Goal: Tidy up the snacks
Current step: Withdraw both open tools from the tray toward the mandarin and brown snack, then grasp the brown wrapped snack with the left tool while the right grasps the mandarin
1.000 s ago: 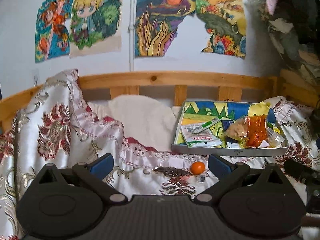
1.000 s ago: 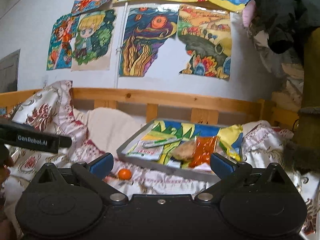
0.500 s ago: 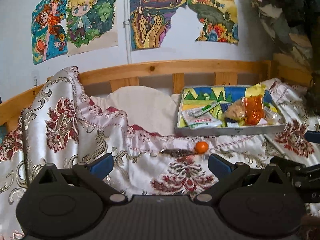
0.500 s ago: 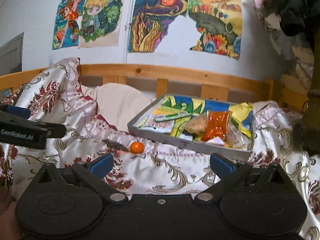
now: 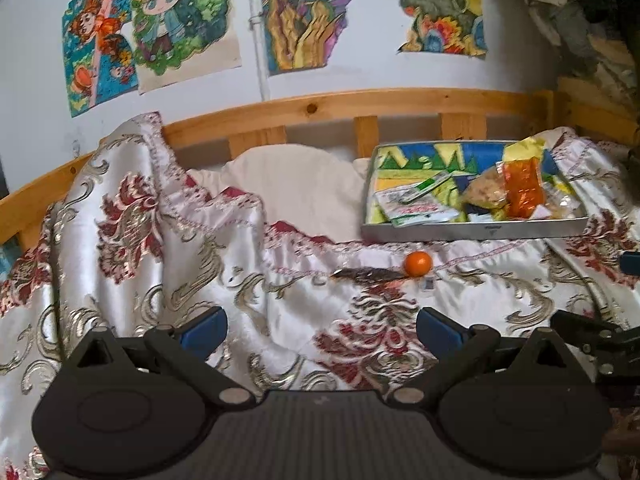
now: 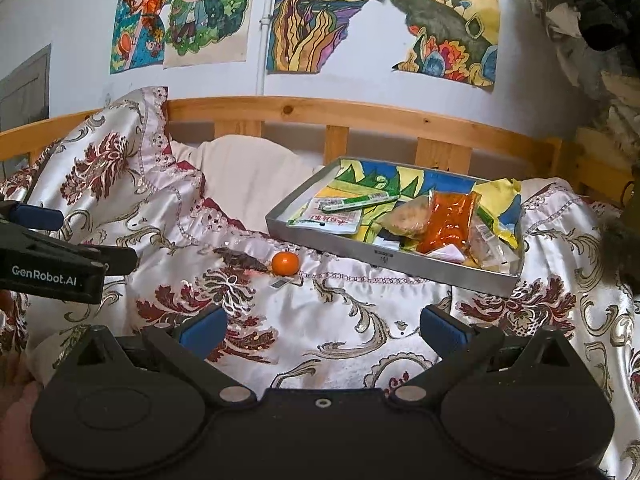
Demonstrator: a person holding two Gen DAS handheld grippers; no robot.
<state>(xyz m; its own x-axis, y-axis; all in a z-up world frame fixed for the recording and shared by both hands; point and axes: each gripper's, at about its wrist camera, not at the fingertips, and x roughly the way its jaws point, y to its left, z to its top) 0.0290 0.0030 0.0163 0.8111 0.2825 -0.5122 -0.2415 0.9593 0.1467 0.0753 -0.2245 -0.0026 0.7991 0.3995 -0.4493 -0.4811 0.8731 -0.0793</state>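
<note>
Orange ball (image 6: 285, 263) is lying on the bedspread (image 6: 360, 320), just near of the tray (image 6: 384, 258) holding the packets, a dark wrapper (image 6: 240, 259) touching its left. Both hand-held grippers, left (image 5: 322, 326) and right (image 6: 323, 325), are hovering spread and empty. Likely approach step: next, right one closing on the ball, lifting it into the tray.

Bare blanket (image 6: 360, 320) — tray (image 6: 400, 258) beyond

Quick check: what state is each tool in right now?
Left tool: open, holding nothing.
Right tool: open, holding nothing.
</note>
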